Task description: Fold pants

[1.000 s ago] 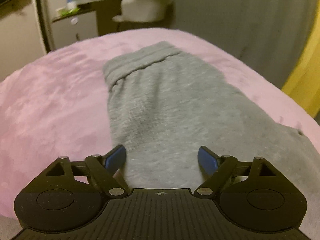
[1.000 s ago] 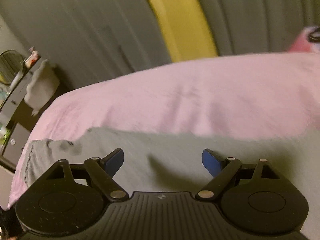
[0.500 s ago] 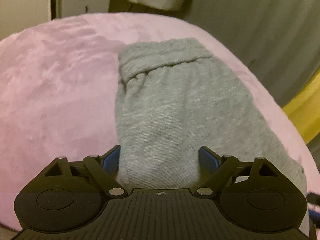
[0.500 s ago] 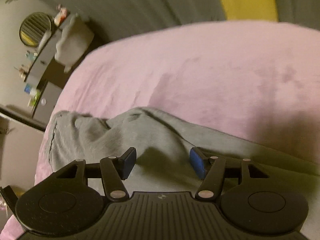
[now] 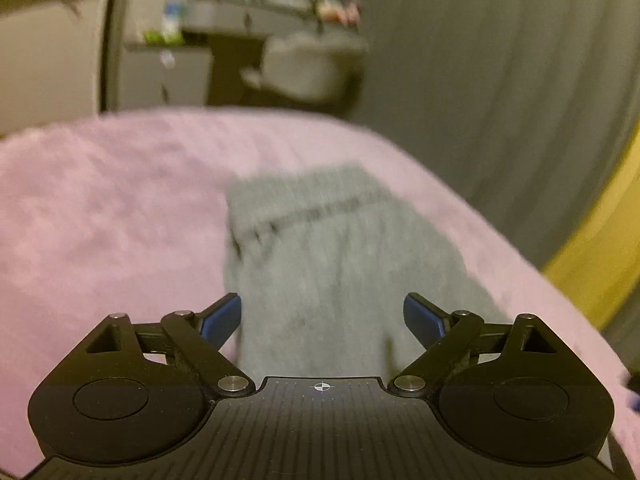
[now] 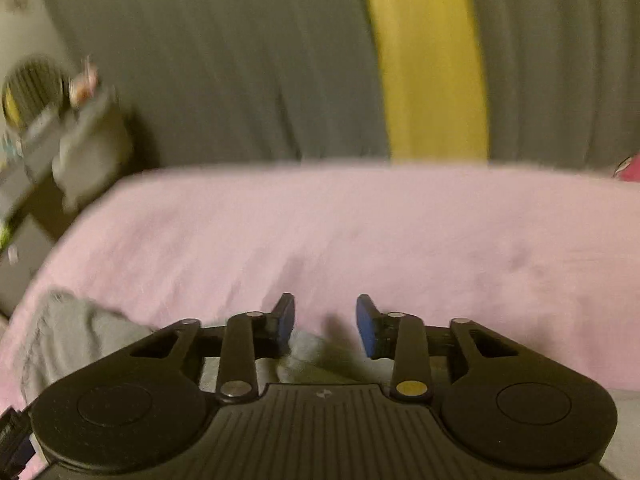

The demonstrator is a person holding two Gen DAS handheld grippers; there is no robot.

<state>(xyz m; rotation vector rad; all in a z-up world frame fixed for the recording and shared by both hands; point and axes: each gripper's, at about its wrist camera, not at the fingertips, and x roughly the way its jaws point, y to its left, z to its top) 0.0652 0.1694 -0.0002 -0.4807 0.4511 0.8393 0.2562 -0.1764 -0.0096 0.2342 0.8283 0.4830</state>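
Grey sweatpants (image 5: pixel 332 256) lie flat on a pink bed cover (image 5: pixel 100 208), waistband at the far end. My left gripper (image 5: pixel 322 316) is open above the near part of the pants, holding nothing. In the right wrist view the pants (image 6: pixel 72 336) show at the lower left, with a raised fold of grey fabric just below the fingers. My right gripper (image 6: pixel 325 322) has its jaws partly closed with a gap between the blue pads; nothing is clamped between them. Both views are motion-blurred.
The pink bed cover (image 6: pixel 360 232) spreads wide beyond the pants. Grey curtains (image 6: pixel 220 60) with a yellow strip (image 6: pixel 428 60) hang behind the bed. A desk with small items (image 5: pixel 224 40) and a pale chair (image 5: pixel 308 64) stand past the bed's far end.
My right gripper's jaws have narrowed step by step and the gripper has tipped up toward the curtains. My left gripper has pulled back from the pants, staying open.
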